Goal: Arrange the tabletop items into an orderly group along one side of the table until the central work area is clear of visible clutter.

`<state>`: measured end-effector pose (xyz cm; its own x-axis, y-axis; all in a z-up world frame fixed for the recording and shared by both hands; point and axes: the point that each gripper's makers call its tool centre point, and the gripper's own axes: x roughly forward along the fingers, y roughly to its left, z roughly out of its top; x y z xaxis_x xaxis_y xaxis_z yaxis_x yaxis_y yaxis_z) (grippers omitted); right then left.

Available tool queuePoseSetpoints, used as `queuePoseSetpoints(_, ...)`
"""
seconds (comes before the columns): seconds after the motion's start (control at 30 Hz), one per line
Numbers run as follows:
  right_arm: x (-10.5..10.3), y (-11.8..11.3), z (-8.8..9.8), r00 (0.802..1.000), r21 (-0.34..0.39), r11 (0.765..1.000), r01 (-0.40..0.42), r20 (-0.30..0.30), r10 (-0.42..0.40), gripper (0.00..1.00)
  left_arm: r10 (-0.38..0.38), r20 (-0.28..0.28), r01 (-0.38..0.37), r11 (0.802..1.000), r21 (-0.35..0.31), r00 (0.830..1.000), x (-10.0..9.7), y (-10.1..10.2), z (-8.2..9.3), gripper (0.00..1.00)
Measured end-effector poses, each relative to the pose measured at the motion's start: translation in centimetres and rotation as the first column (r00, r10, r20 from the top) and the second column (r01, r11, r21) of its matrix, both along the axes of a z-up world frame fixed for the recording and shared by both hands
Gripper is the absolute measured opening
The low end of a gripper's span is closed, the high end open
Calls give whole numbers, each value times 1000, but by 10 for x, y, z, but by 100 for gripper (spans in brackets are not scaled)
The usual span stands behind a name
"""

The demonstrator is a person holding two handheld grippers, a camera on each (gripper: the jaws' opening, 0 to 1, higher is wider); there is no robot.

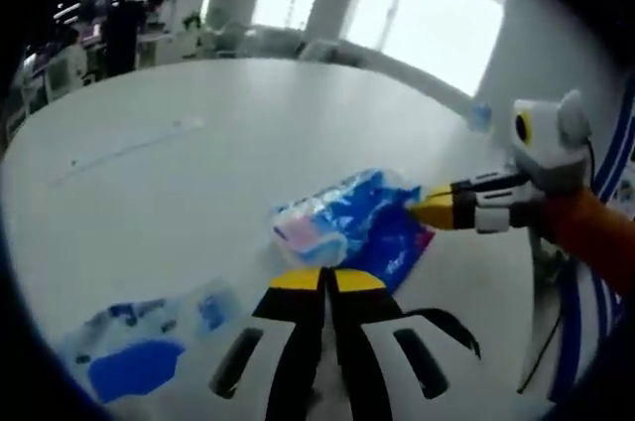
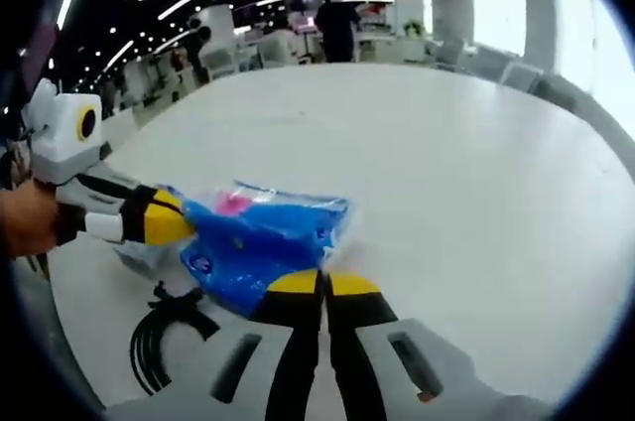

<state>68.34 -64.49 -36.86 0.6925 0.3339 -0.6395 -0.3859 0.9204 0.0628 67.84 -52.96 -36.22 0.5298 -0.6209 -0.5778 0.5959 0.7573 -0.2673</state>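
White surface (image 1: 198, 193) ahead; both hand-held grippers, left (image 1: 325, 280) and right (image 2: 322, 285), clamped together on blue packet (image 1: 347, 222), needed moving sideways in step.

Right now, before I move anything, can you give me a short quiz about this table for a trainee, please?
1. True or false: the black cable lies on top of the blue packet.
2. Which tools meet the packet's edge? A: the left tool alone. B: the right tool alone. C: both.
3. Fill in: the table has a ___ top.
Key: 1 false, the cable lies beside the packet on the table; 2 C; 3 white.
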Motion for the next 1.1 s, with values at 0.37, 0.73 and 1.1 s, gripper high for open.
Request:
queuePoseSetpoints(0.37, -13, -5, -14, 999, -4, 1000, 1, -32, -1, 2, -47, -31, 48, 998, 51, 998, -7, -2, -16, 0)
queuePoseSetpoints(0.73, -19, -3, -14, 999, 1, 1000, 2, -43, -1, 2, -57, -48, 61, 996, 70, 997, -14, -1, -18, 0)
queuePoseSetpoints(1.1, -21, -4, -19, 998, 6, 1000, 4, -60, -4, 3, -65, -58, 70, 995, 76, 996, -16, -2, -18, 0)
